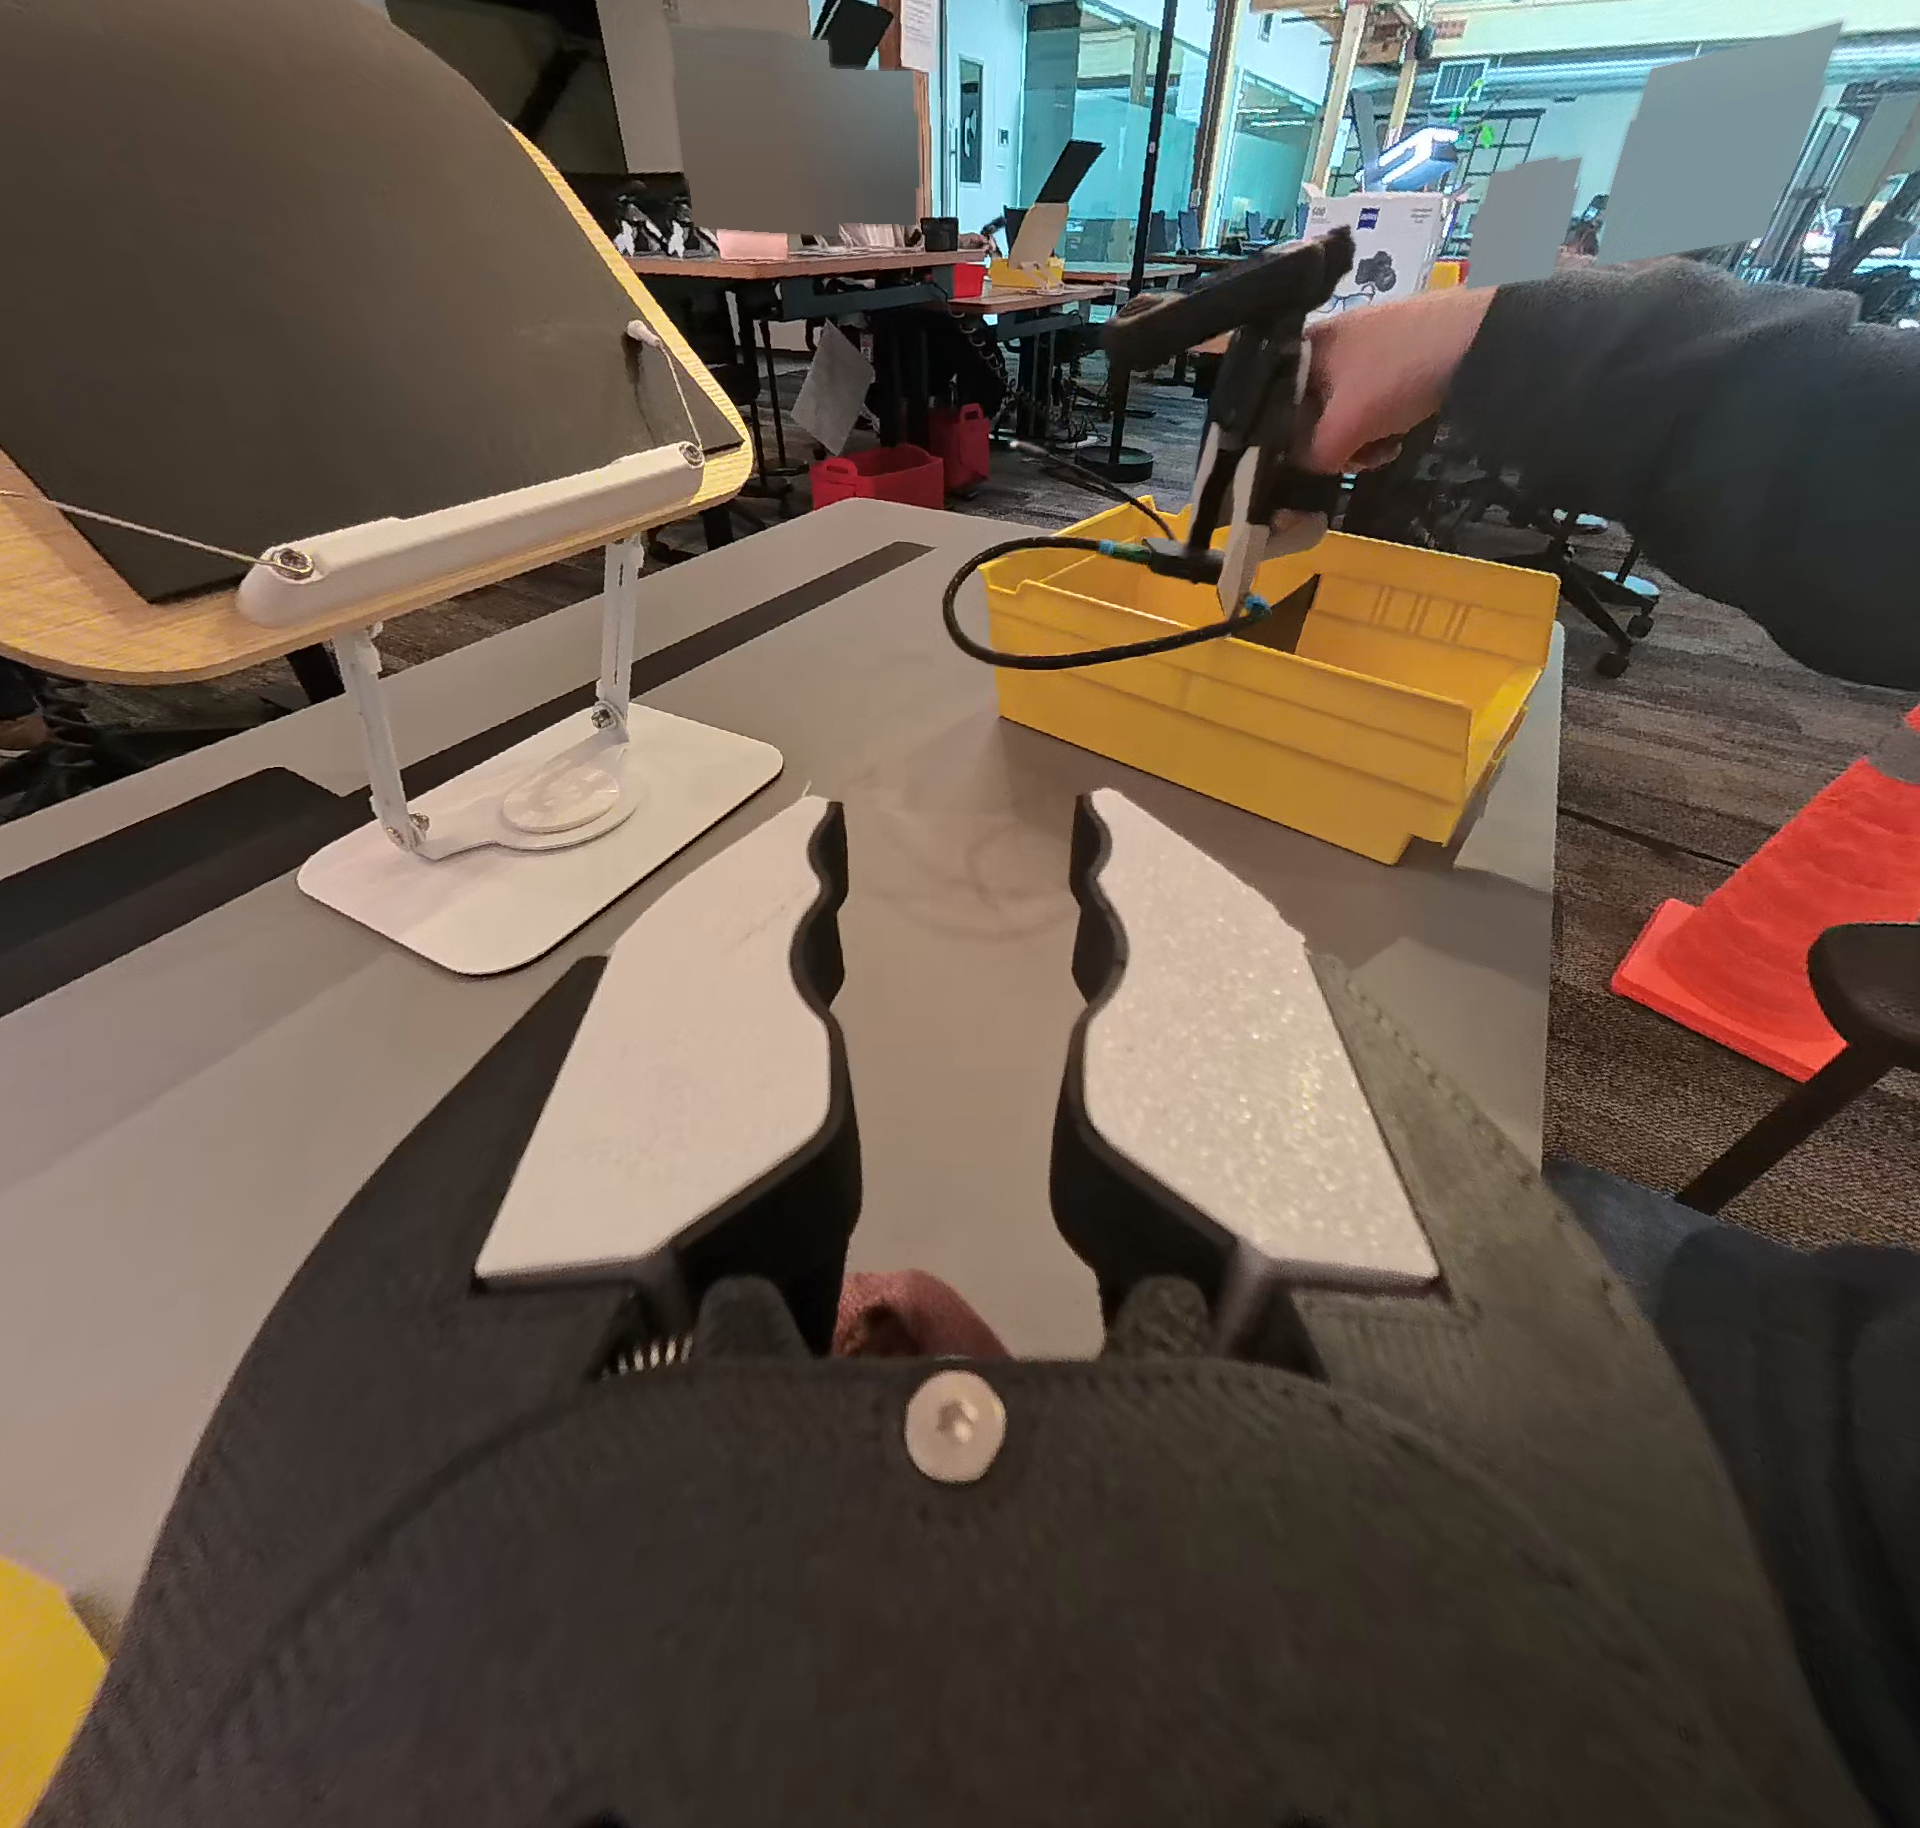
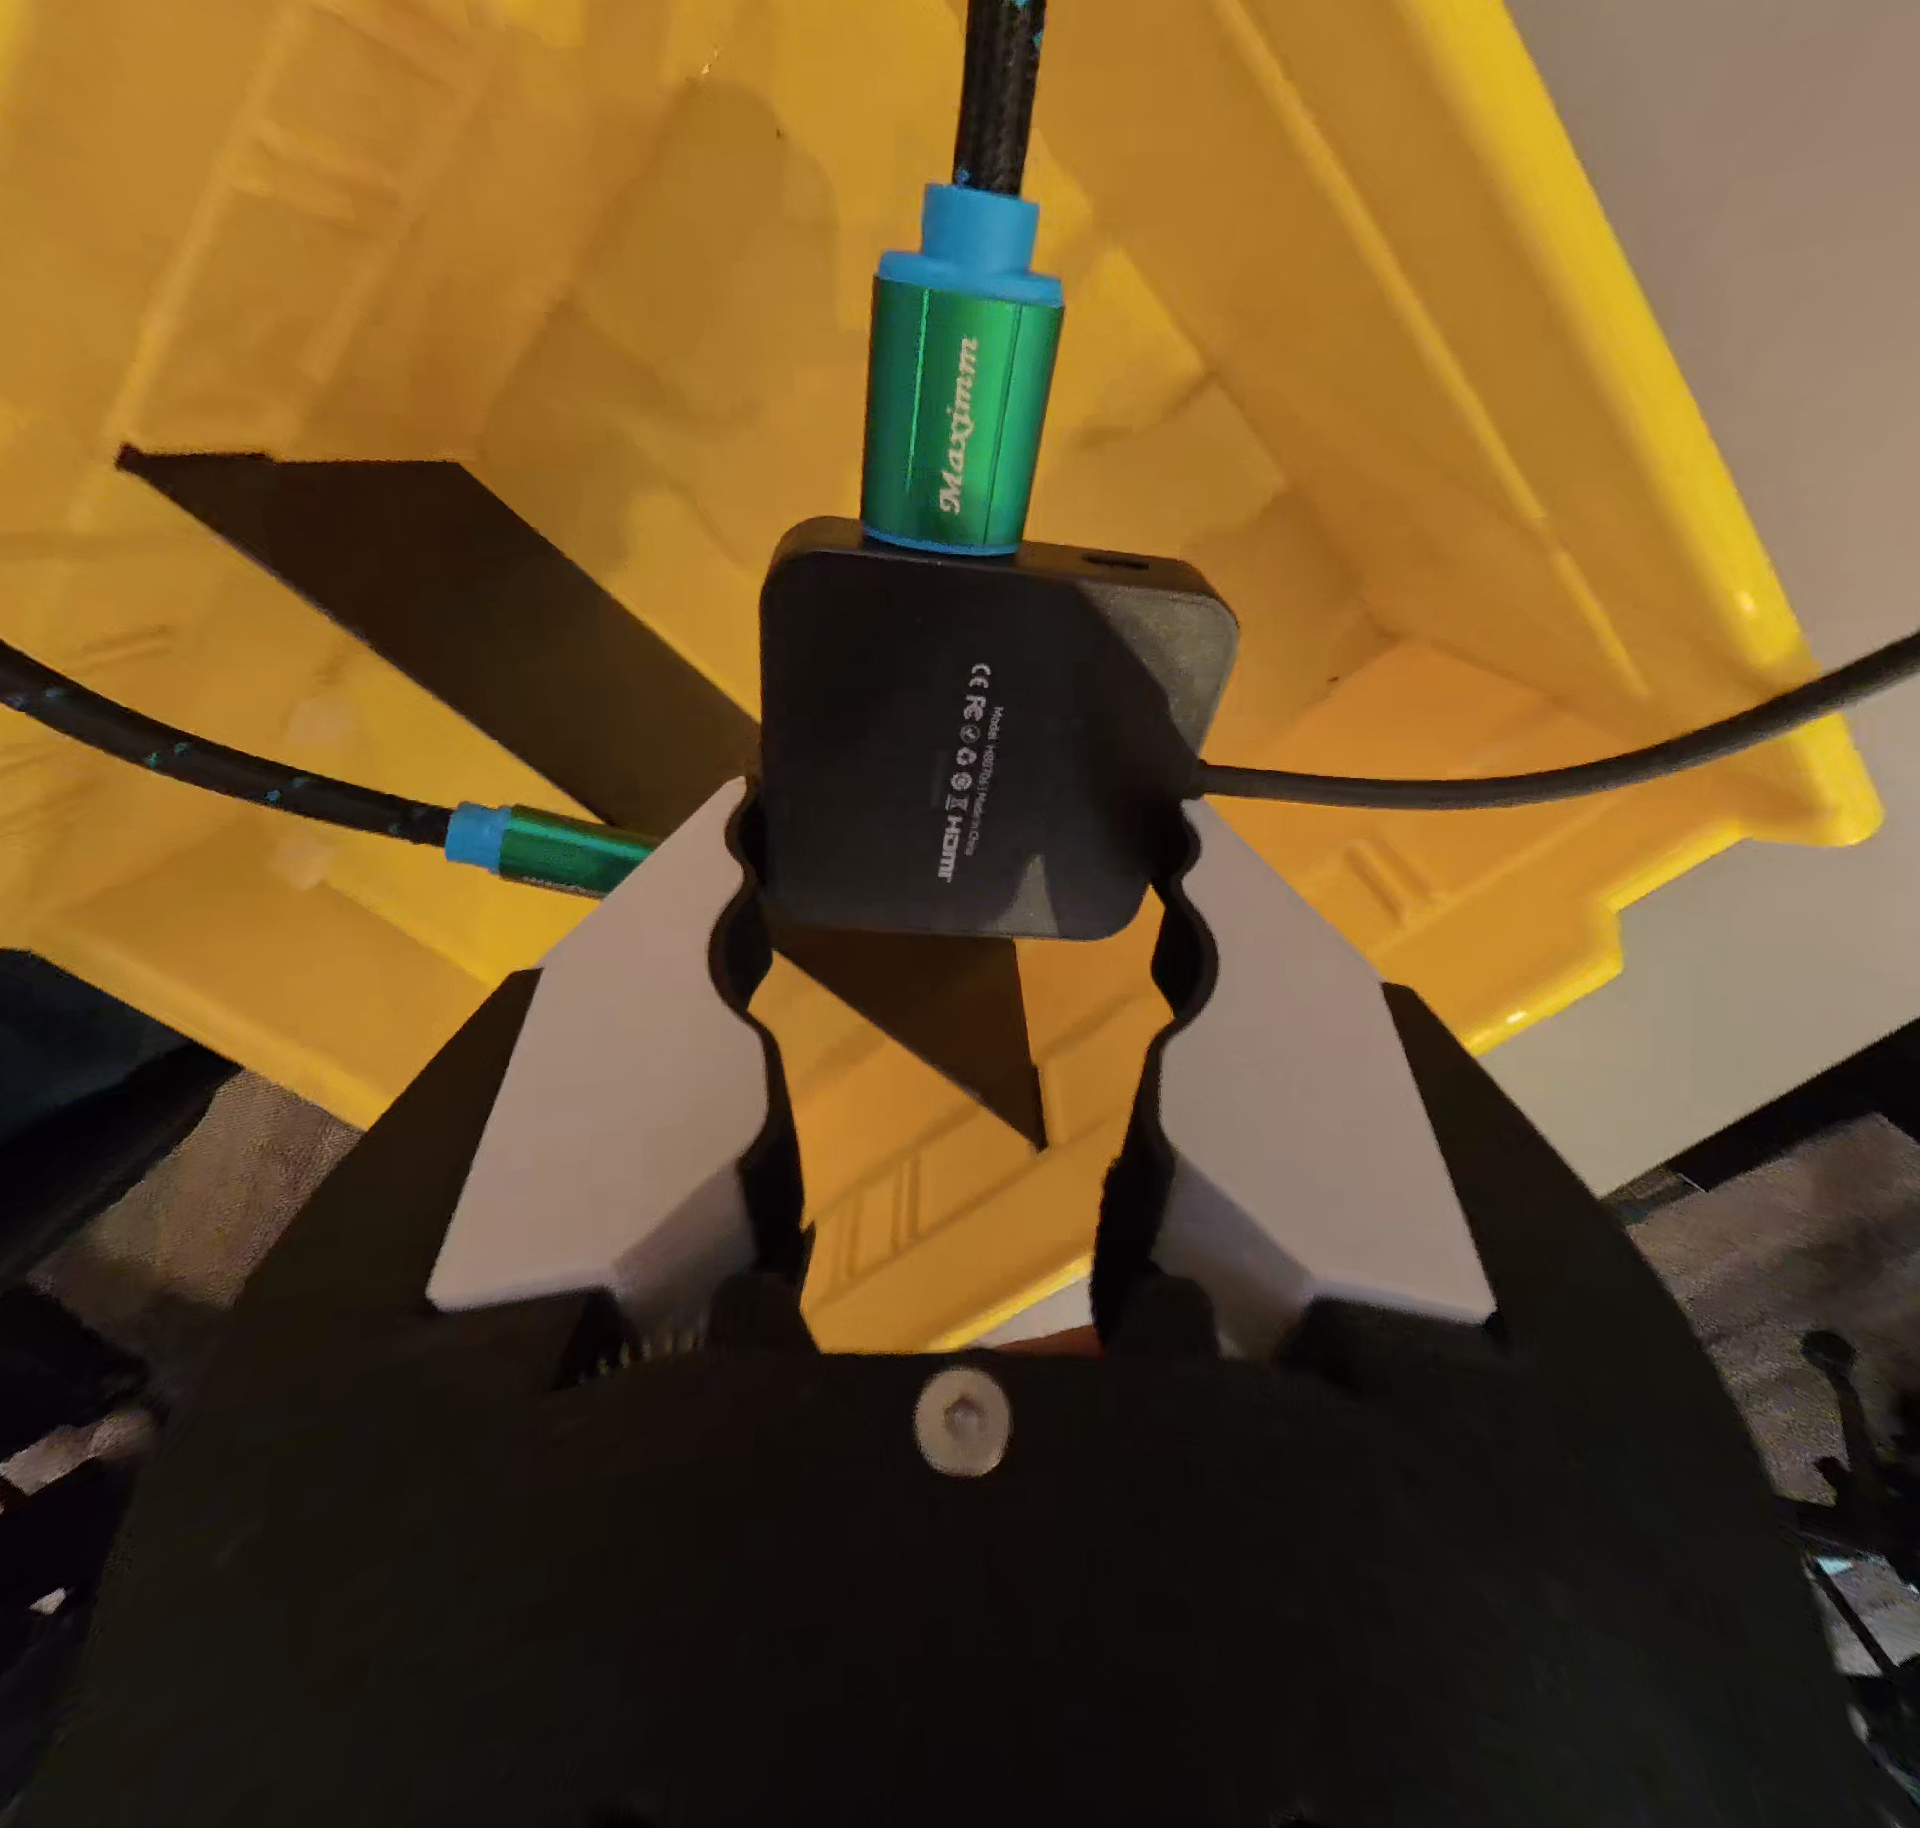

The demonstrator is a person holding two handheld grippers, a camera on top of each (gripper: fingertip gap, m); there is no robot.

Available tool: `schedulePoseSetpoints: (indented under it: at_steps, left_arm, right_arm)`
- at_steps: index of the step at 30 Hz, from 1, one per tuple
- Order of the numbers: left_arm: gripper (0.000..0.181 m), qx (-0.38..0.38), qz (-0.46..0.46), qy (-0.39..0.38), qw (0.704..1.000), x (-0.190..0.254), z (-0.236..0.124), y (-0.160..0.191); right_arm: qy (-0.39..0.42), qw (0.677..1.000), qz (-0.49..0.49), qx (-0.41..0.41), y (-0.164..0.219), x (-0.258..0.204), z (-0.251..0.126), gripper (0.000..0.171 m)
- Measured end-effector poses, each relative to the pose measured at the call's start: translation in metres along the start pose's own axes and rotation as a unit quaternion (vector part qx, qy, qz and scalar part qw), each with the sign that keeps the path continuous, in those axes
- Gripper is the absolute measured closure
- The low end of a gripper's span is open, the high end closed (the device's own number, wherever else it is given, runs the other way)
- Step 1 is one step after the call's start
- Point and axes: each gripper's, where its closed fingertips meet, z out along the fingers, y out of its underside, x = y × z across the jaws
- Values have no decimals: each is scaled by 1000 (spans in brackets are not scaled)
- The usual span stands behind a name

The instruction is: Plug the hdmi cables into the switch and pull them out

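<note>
My right gripper [image 2: 961,822] is shut on a small black HDMI switch [image 2: 987,739] and holds it above the yellow bin [image 2: 416,324]. A braided cable's green plug [image 2: 961,407] sits in the switch's far port. Its other green plug [image 2: 561,848] touches the switch's left side beside my left fingertip; whether it is seated is hidden. A plain black cable [image 2: 1558,770] leaves the switch's right side. In the left wrist view my left gripper [image 1: 956,833] is open and empty over the grey table [image 1: 862,677], and the right gripper [image 1: 1236,573] shows farther off holding the switch [image 1: 1184,563] over the bin [image 1: 1247,718].
A white tablet stand [image 1: 540,843] carrying a wooden board [image 1: 312,324] stands at the table's left. The braided cable loops [image 1: 1039,651] over the bin's left wall. An orange cone [image 1: 1787,905] and a black stool [image 1: 1860,989] stand on the floor to the right. Across from one pair of fingers to the other is roughly 45 centimetres.
</note>
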Motion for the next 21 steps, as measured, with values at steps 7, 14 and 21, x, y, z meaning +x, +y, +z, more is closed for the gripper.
schedulePoseSetpoints:
  at_steps: [7, 14, 21]
  left_arm:
    - [141, -3, -3, 4, 1000, 2, 3, 2]
    - [141, -4, 0, 1, 1000, 1, 2, 3]
    - [141, -7, -3, 5, 1000, 2, 6, 6]
  right_arm:
    - [1, 999, -7, 31, -1, -1, -2, 98]
    - [8, 991, 34, 130, -14, 4, -30, 99]
    - [210, 959, 21, 188, -15, 43, -108, 99]
